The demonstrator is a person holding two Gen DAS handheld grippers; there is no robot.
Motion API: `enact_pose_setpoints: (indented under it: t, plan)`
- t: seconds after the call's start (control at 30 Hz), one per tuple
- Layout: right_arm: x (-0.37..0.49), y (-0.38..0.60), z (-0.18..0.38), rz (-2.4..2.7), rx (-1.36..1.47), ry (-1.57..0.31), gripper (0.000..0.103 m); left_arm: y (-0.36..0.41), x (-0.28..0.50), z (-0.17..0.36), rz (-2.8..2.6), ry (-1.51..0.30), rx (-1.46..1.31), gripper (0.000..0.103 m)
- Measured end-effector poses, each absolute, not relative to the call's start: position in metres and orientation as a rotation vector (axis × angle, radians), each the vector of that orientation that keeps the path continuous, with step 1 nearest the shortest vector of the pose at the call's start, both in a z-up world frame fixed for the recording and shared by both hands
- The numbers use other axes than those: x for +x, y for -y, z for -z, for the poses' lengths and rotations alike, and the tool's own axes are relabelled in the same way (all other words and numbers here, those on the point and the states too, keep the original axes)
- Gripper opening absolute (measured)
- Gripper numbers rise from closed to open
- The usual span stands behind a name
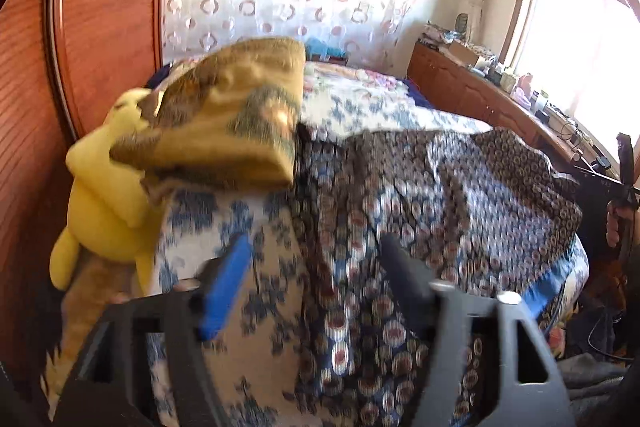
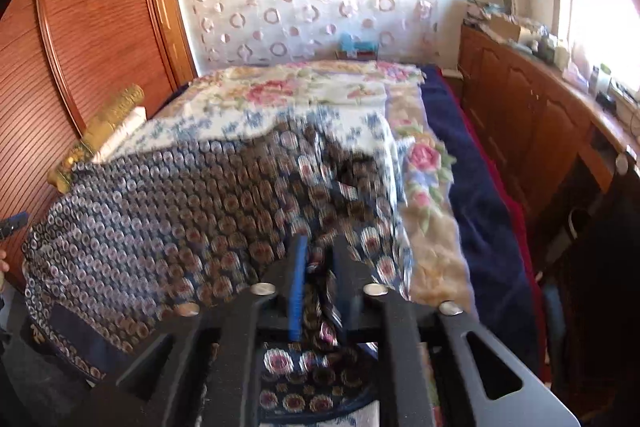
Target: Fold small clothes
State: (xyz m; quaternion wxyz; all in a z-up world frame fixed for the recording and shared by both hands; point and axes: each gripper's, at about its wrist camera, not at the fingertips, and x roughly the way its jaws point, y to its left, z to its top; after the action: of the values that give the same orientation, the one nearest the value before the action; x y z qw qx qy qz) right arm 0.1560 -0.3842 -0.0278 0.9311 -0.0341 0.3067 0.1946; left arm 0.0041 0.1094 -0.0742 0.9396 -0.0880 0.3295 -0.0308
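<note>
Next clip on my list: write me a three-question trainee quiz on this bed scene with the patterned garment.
1. True or false: the left gripper has its jaws apart with nothing between them.
2. What lies between the right gripper's fingers? A) yellow plush toy B) patterned garment C) pillow
3. Which side of the bed is the yellow plush toy on, in the left wrist view?

Key: 1 true; 2 B, the patterned garment; 3 the left side, by the wooden wardrobe.

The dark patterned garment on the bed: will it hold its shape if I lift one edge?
Probably not. The dark circle-patterned fabric garment lies draped and wrinkled over the floral bedspread, so it looks floppy. Its bunched folds between the right hand-held gripper fingers suggest thin, light cloth that may sag or slip.
</note>
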Motion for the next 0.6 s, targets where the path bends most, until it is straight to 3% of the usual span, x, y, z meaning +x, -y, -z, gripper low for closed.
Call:
enact_pose_setpoints:
  t: [0.03, 0.1, 0.27, 0.47, 0.6]
  plan:
    - [0.158, 0.383, 0.022, -0.404, -0.073, -0.614, 0.047, -0.110, 0.012, 0.071, 0.064, -0.674, -0.173, 0.075]
    - [0.165, 0.379, 0.015, -0.407, -0.083, -0.596, 0.054, -0.111, 0.027, 0.067, 0.051, -0.671, -0.160, 0.075]
    - [0.214, 0.359, 0.011, -0.414, -0.102, -0.612, 0.055, -0.110, 0.082, 0.055, 0.060, -0.666, -0.120, 0.075]
    - [0.291, 0.320, 0.027, -0.429, -0.174, -0.722, 0.055, -0.102, 0.144, 0.061, 0.070, -0.748, -0.036, 0.064]
    - [0.330, 0.311, 0.040, -0.436, -0.199, -0.809, 0.055, -0.105, 0.170, 0.072, 0.061, -0.811, -0.012, 0.063]
